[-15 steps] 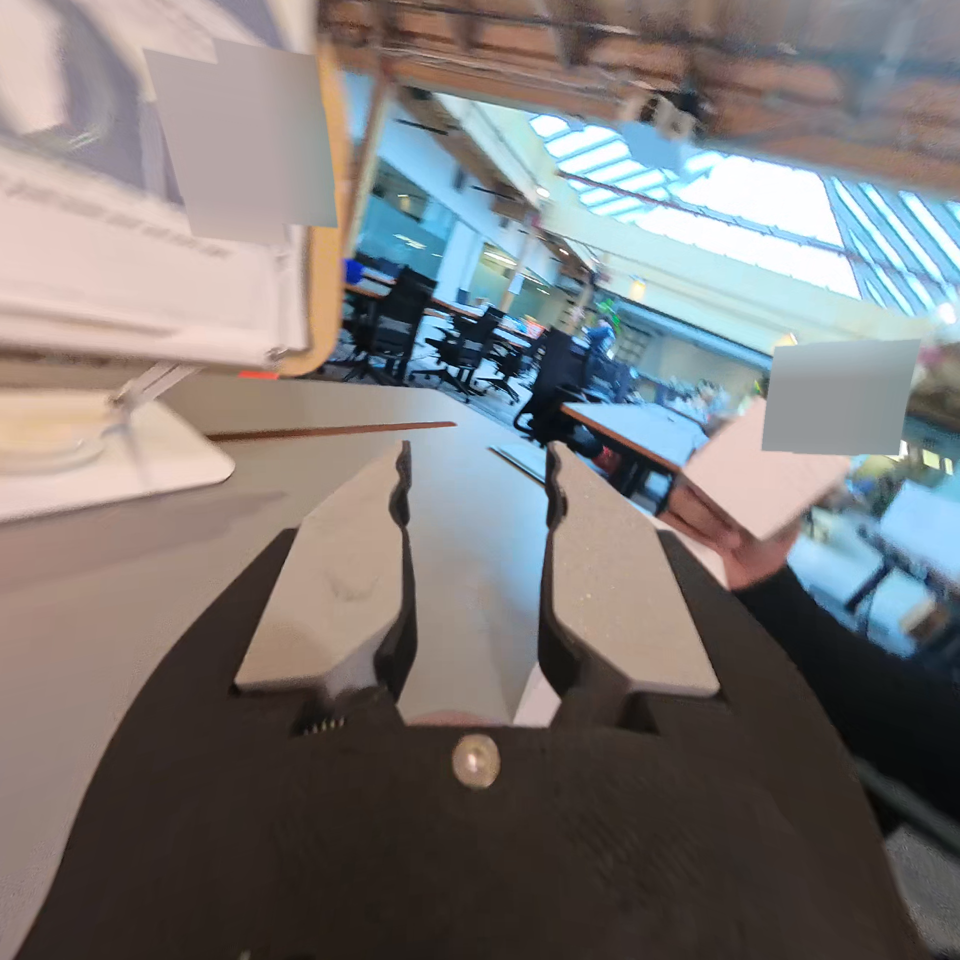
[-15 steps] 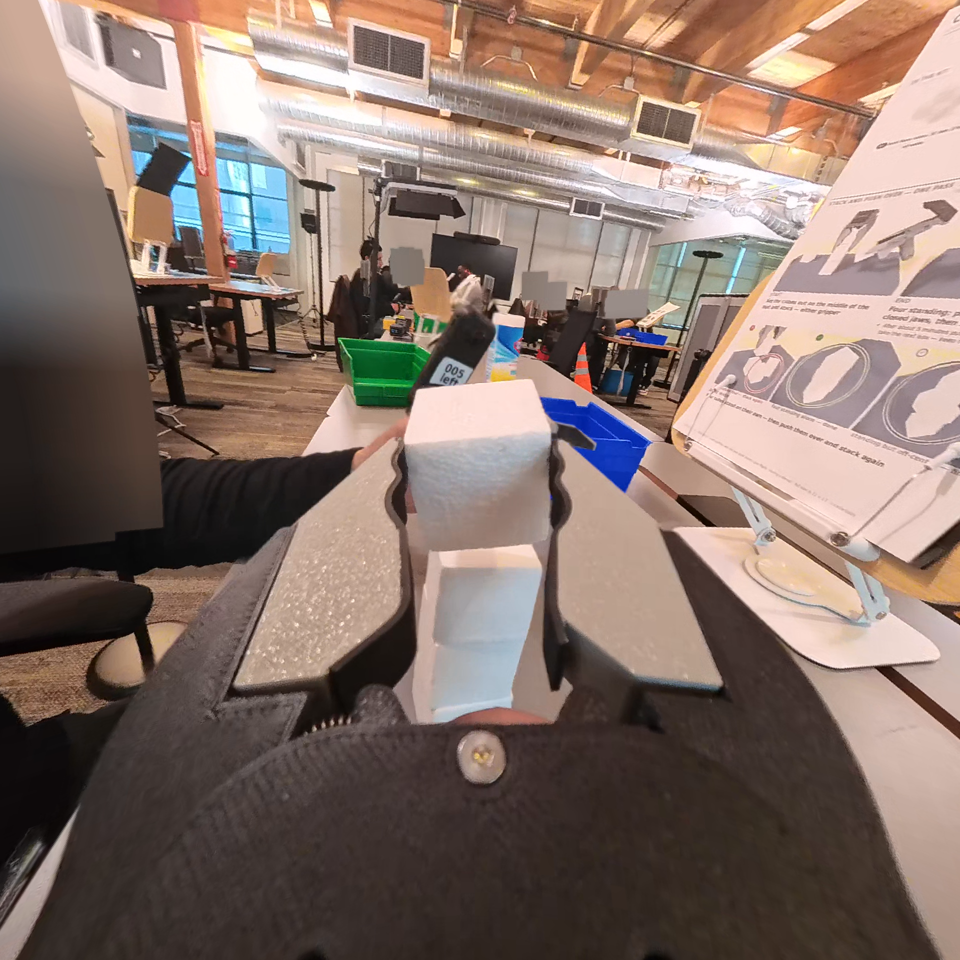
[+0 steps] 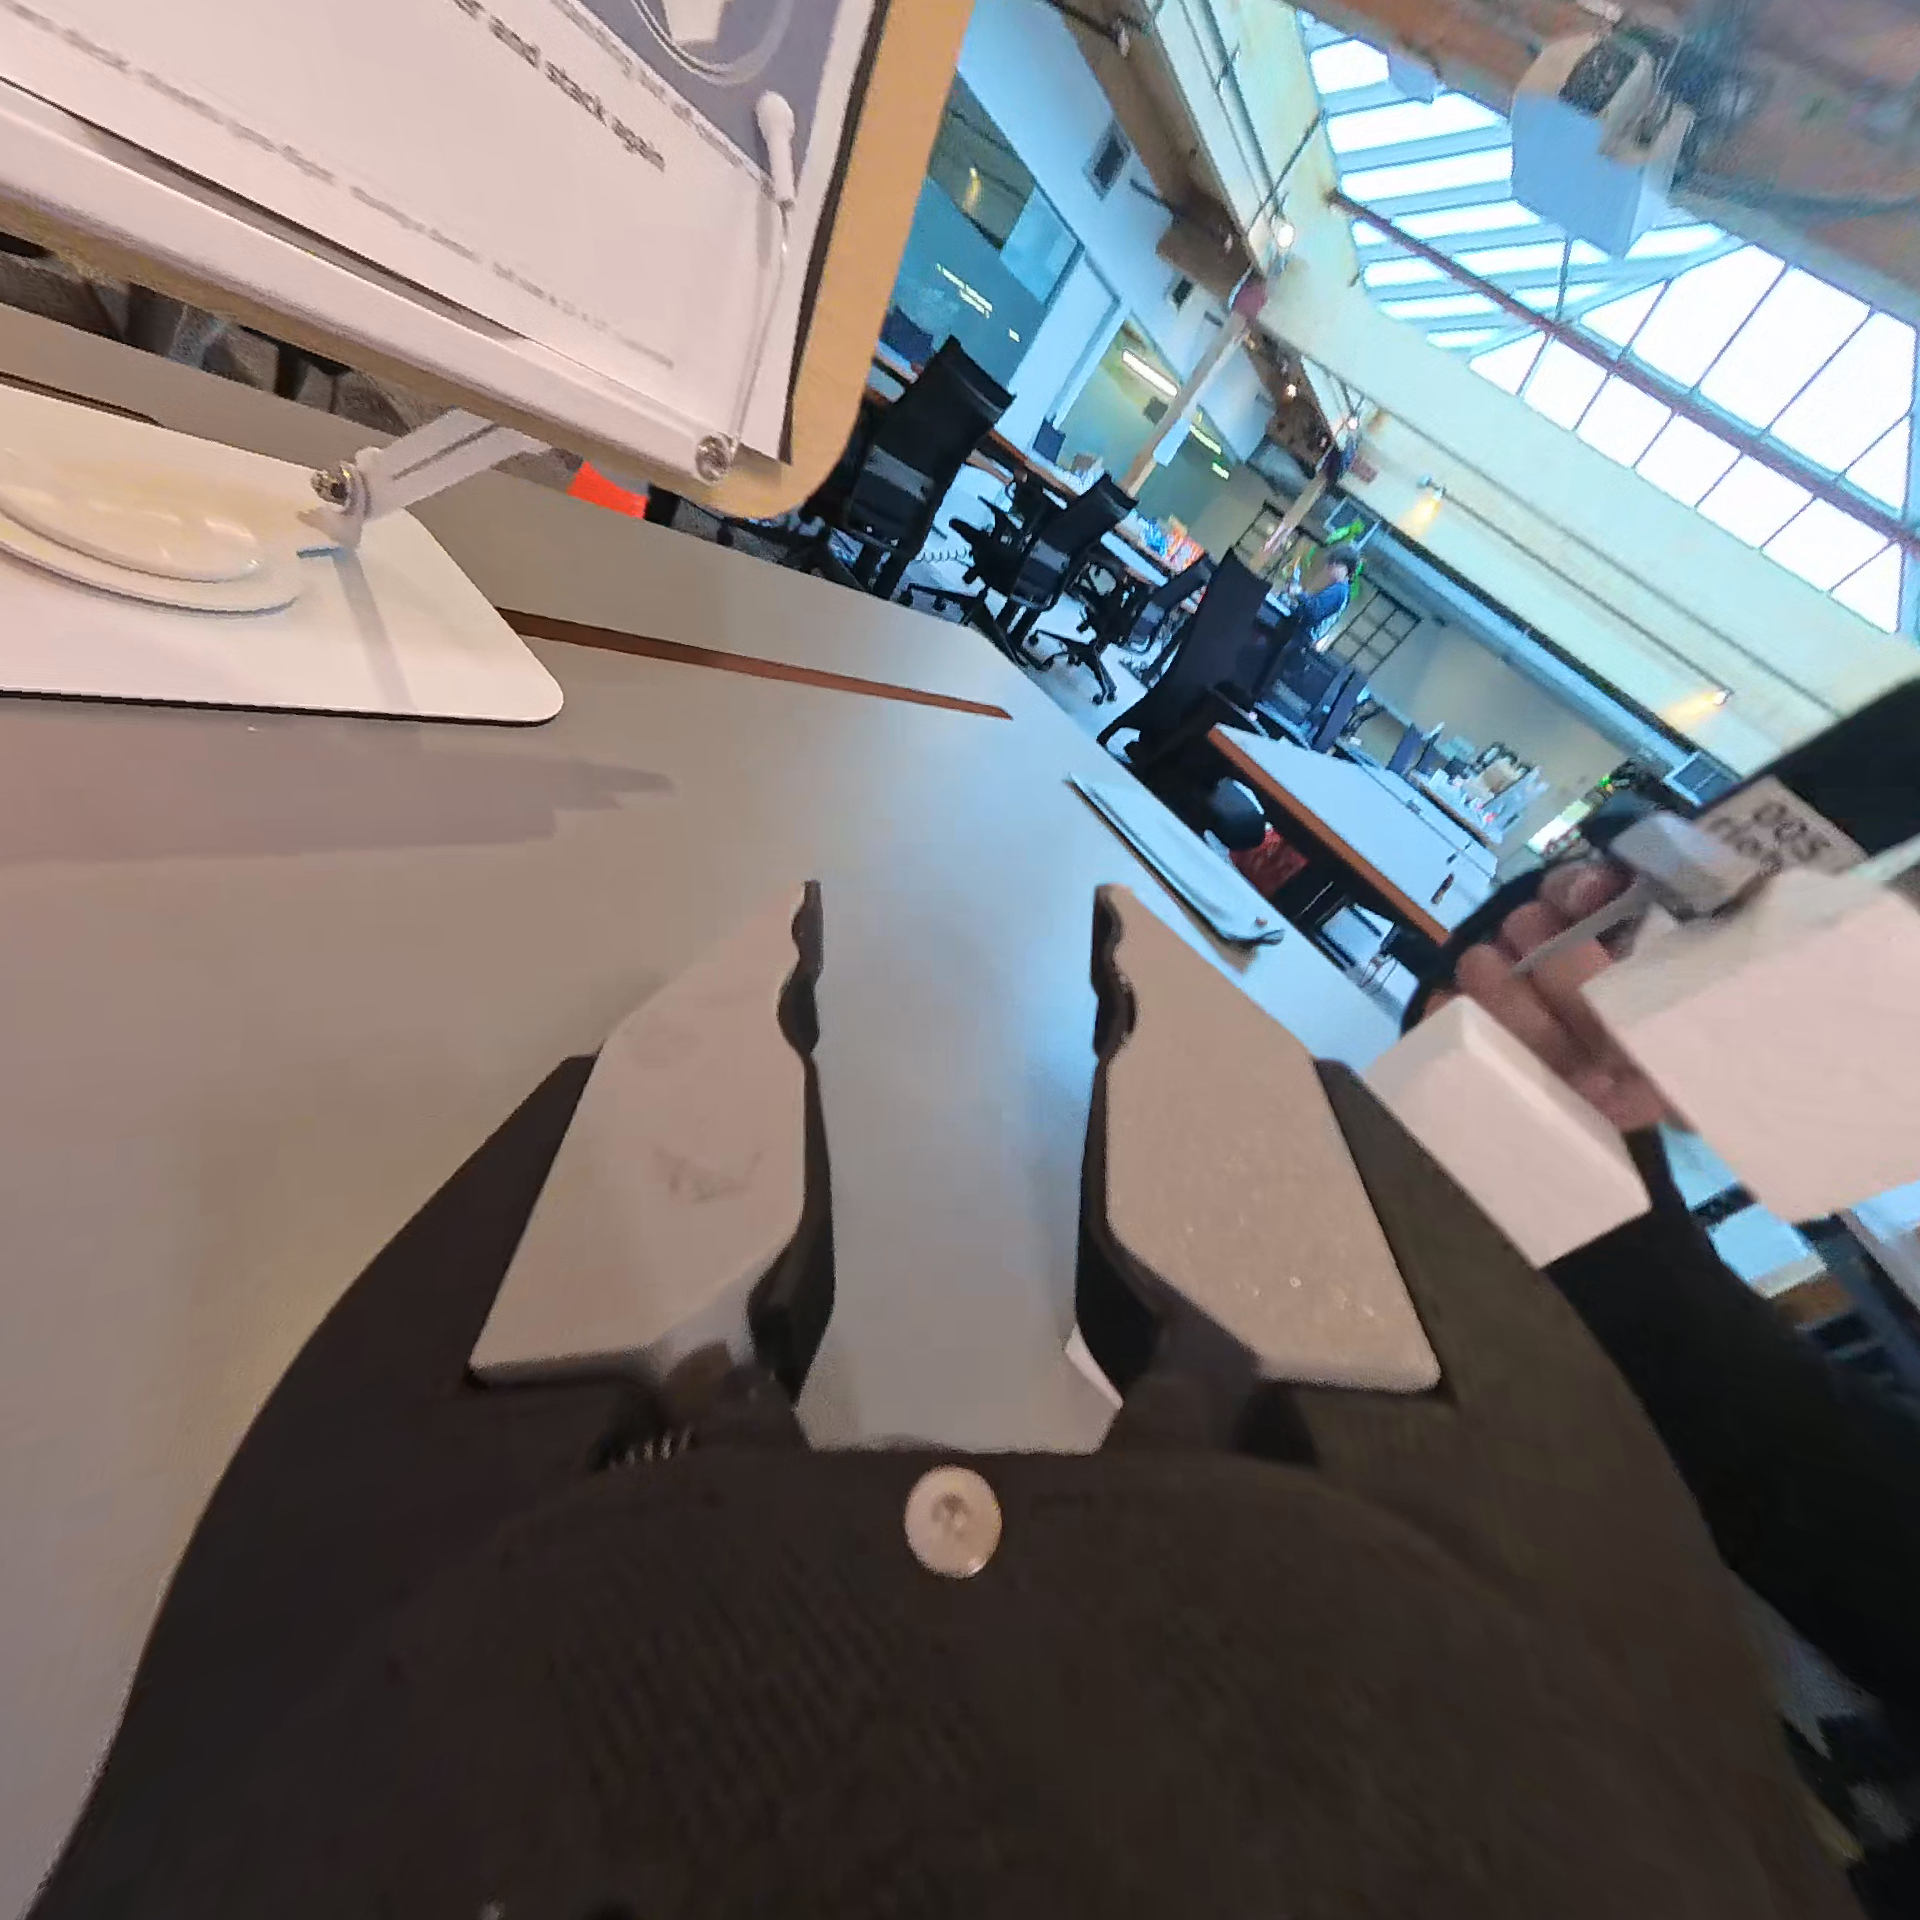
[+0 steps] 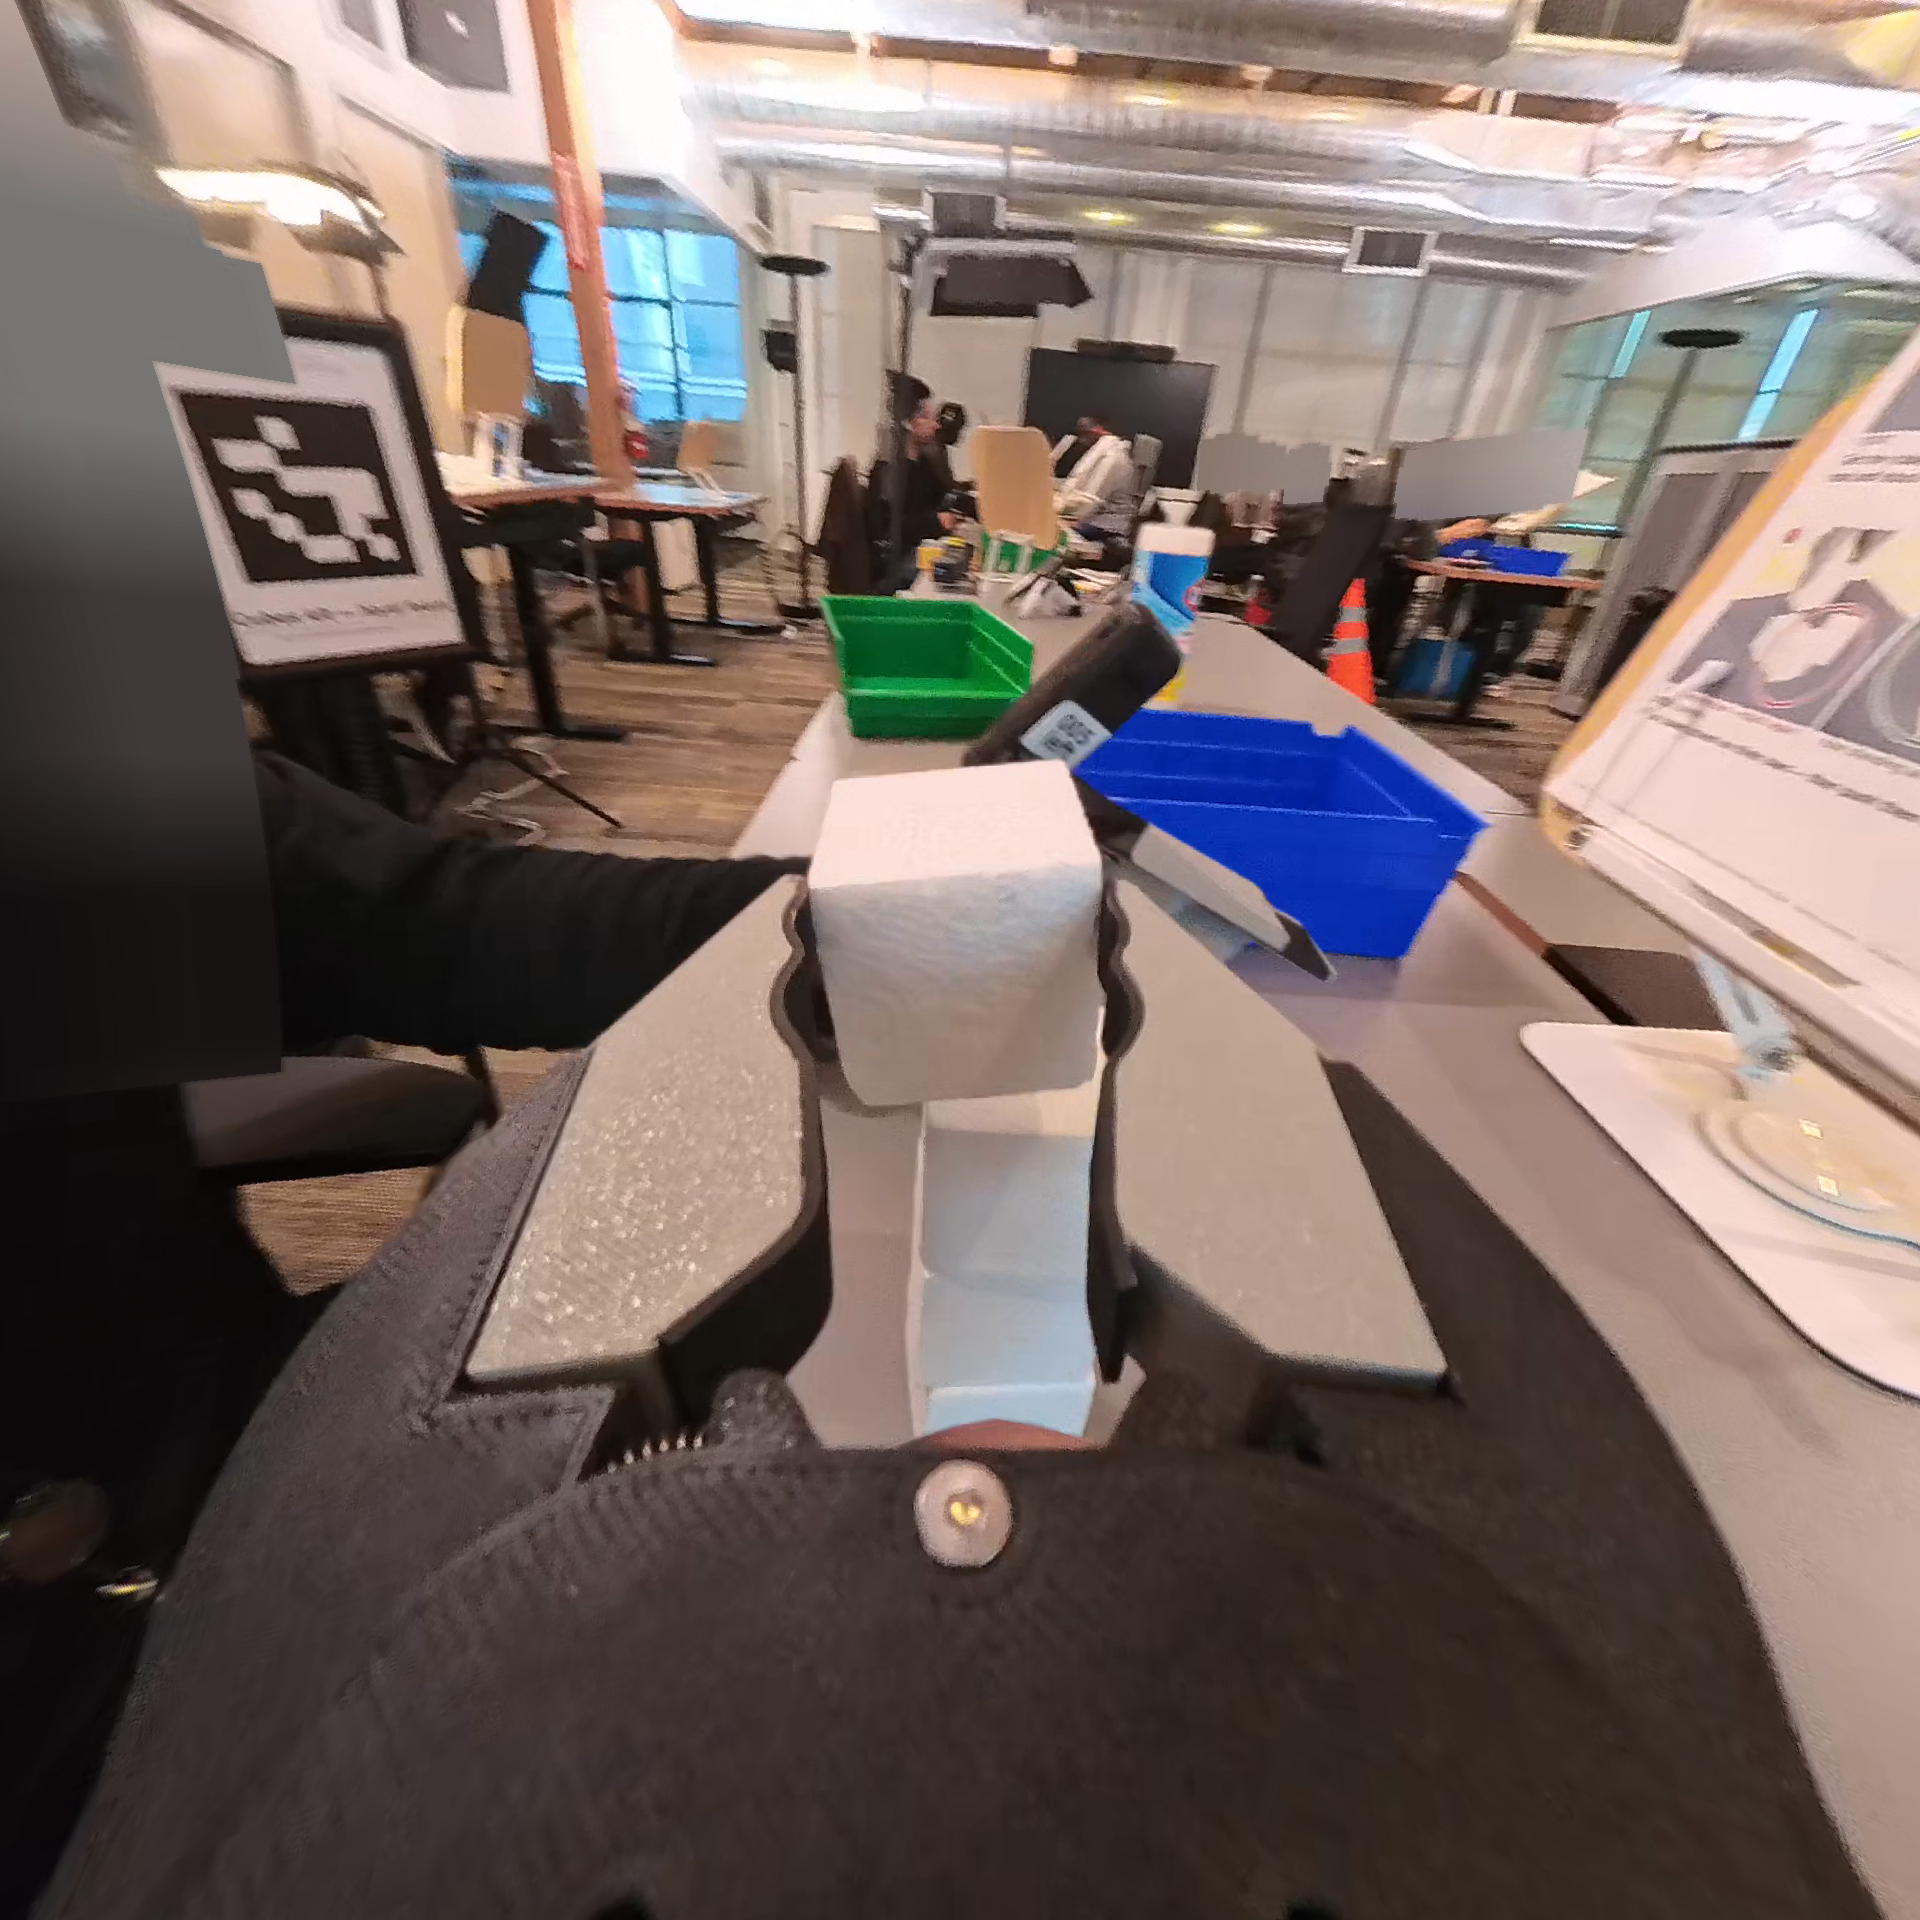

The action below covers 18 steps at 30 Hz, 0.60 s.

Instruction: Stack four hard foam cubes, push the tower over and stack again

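White foam cube (image 4: 951, 935) pinched by right gripper (image 4: 951, 966) jaws above stack (image 4: 1003, 1278); judged light, stiff, best held mid-faces. Left gripper (image 3: 951, 997) jaws spread, empty.

left tool (image 3: 951, 935) parted, right tool (image 4: 951, 935) clamped on load

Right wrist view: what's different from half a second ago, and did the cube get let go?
No release: the right gripper stays shut on the white foam cube, above the stacked cubes, which now sit off to the right beneath it. The left gripper stays open and empty; its view has swung, bringing a cube in.
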### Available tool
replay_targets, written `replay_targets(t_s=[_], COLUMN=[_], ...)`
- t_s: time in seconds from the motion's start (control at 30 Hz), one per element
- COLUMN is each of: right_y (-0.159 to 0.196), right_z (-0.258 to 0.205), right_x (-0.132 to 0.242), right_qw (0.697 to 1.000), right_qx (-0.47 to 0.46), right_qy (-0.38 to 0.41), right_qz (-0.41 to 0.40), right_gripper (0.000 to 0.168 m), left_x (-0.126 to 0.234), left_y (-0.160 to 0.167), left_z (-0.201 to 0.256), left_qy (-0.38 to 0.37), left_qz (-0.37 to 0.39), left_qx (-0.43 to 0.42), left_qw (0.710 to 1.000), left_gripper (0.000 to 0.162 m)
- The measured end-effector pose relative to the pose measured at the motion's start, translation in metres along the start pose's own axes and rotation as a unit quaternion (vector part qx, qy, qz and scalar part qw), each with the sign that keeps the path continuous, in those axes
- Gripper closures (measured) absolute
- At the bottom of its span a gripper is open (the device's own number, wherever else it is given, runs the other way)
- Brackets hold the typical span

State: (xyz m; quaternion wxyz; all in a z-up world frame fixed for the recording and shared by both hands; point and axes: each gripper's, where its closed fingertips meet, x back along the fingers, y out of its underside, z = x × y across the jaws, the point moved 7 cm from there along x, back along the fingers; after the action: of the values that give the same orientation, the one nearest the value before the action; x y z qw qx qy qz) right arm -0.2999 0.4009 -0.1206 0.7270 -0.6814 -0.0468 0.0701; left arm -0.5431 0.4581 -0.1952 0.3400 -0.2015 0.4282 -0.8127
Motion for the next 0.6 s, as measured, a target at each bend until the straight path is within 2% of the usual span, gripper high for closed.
replay_targets(t_s=[0.23,0.6], right_y=[0.005,0.013], right_z=[0.022,0.025], right_x=[0.008,-0.002], right_qw=[0.994,0.998], right_qx=[-0.077,-0.057], right_qy=[-0.06,-0.031], right_qz=[0.049,0.015], right_gripper=[0.116,0.116], left_x=[-0.004,-0.007], left_y=[0.004,0.008], left_z=[0.004,0.008], left_qy=[0.016,0.026], left_qz=[-0.018,-0.032], left_qx=[0.002,0.004], left_qw=[1.0,0.999], left_gripper=[0.108,0.106])
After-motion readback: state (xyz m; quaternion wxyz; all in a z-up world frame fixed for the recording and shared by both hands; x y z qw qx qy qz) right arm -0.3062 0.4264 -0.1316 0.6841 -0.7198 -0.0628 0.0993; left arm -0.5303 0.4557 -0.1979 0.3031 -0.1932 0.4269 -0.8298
